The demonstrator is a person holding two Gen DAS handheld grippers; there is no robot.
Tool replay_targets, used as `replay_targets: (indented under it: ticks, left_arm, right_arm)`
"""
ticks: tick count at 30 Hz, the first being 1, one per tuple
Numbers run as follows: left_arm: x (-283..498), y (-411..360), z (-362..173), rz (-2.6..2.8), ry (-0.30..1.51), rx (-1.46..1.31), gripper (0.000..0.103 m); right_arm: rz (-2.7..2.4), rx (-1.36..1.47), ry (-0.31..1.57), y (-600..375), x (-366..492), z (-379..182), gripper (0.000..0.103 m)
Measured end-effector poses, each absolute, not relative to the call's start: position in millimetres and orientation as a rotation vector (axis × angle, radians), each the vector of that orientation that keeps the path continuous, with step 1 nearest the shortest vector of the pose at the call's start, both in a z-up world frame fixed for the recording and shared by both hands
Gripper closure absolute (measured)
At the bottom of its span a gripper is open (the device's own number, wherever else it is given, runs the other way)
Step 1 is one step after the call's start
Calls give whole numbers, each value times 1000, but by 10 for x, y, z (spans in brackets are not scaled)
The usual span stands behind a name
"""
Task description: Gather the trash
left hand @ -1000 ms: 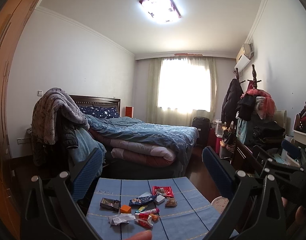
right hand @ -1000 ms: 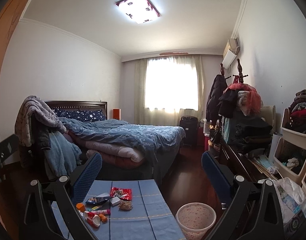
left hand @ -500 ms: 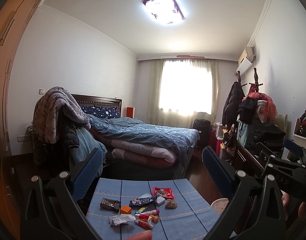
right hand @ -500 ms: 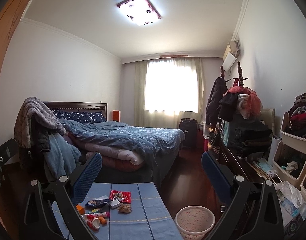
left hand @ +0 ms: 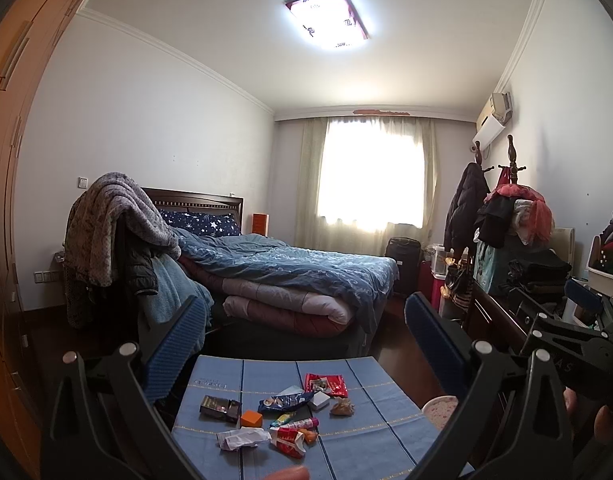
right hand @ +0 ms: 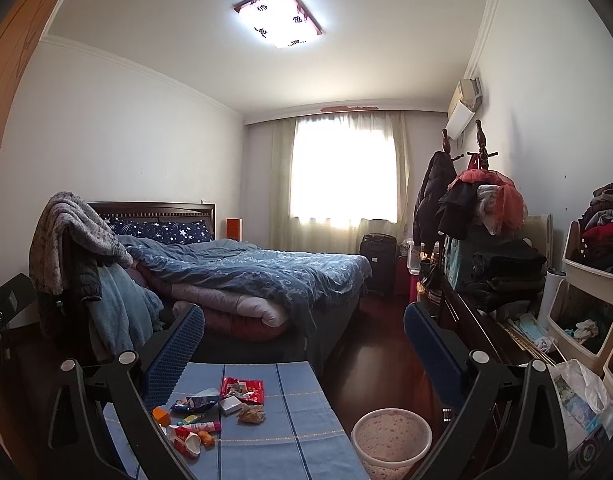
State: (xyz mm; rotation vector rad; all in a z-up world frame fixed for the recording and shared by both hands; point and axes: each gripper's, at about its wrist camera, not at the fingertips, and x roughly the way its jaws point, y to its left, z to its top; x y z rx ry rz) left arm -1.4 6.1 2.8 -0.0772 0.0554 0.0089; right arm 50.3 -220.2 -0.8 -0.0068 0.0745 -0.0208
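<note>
Several pieces of trash lie on a low table with a blue cloth (left hand: 370,432): a red wrapper (left hand: 324,385), a blue wrapper (left hand: 280,400), a dark box (left hand: 220,407), an orange box (left hand: 251,419), crumpled white paper (left hand: 242,438) and a crushed red-and-white cup (left hand: 288,438). My left gripper (left hand: 304,340) hangs open above and short of them, holding nothing. My right gripper (right hand: 304,344) is open too, over the table's (right hand: 298,420) right part, with the red wrapper (right hand: 242,390) below left. A pink-speckled waste basket (right hand: 390,440) stands on the floor right of the table.
A bed with a blue quilt (right hand: 246,276) fills the room behind the table. A dark desk piled with clothes (right hand: 494,280) and storage bins (right hand: 586,304) line the right wall. A plastic bag (right hand: 578,396) hangs low right. Dark wood floor (right hand: 366,356) lies between bed and desk.
Both views sway only slightly. The trash on the table has not moved, and both grippers stay open.
</note>
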Motion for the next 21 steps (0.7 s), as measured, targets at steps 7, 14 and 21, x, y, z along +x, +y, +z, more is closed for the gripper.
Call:
replay_targets:
  ticks: [7,14,21]
  left_arm:
    - [-11,48,17,7,57,-76,3]
    - [-11,48,5,8,58,-76,3]
    - [-10,47,-12,7,60,-78,3]
  right_arm:
    - [-22,-5,78,-2194,498,-33,3]
    - [-22,-4,82,-2195,515,-65,3]
    - [-21,-3,87,-2186,533,-112,3]
